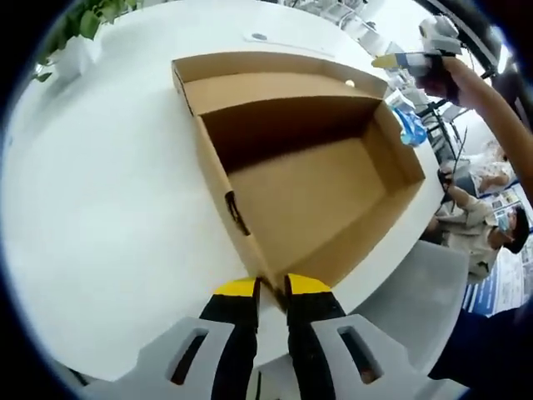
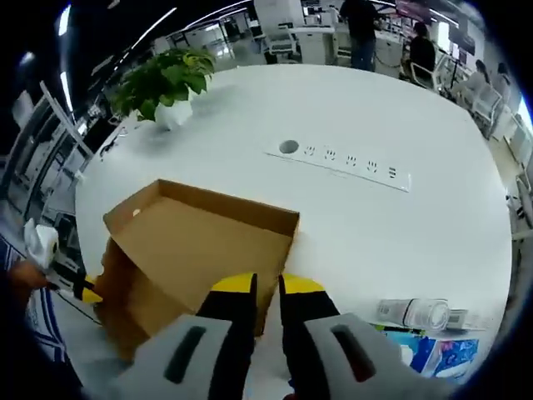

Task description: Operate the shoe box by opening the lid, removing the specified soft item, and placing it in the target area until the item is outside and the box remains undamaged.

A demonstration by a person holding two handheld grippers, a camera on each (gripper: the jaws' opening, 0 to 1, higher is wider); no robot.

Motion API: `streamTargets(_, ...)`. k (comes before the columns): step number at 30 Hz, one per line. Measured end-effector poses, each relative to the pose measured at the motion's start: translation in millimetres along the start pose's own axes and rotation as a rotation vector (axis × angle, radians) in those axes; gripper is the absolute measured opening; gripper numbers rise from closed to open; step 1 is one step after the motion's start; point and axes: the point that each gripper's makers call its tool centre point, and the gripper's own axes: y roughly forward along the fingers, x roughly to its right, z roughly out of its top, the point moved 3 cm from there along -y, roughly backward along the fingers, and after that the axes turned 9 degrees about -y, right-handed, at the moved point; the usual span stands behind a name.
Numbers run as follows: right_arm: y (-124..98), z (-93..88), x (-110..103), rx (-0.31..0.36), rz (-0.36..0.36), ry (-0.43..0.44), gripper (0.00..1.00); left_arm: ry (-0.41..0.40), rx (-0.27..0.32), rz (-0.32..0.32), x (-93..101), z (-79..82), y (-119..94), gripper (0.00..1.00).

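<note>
Two tools (image 1: 273, 287) (image 2: 266, 287), one open box (image 1: 300, 183).

Item count, both views taken together.

Shoe box (image 1: 308, 179): one, cardboard, lid raised, standing at the surface's (image 1: 108, 208) near edge.

Potted plant (image 2: 162, 83): one, at the far left part of the surface.

Power strip (image 2: 346, 161): one, set flush into the surface toward its far side, with one round fitting at its left end.

Blue-printed packet (image 2: 433, 354): one, at the near right edge of the surface in the right gripper view.

Clear wrapped item (image 2: 420, 313): one, lying just beside that packet; its kind cannot be determined.

Grippers: two, left gripper (image 1: 273, 287) and right gripper (image 2: 266, 283), each with two yellow-tipped fingers.
</note>
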Motion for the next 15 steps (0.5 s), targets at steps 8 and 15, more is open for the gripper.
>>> streamTargets(8, 22.0, -6.8, 12.4, -0.09, -0.013, 0.053, 0.07, -0.006, 0.004, -0.006, -1.3, 0.7, 0.5, 0.09)
streamTargets(15, 35.6, -9.2, 6.2, -0.14, 0.024, 0.067, 0.07, -0.008, 0.006, -0.011, -3.7, 3.1, 1.9, 0.09)
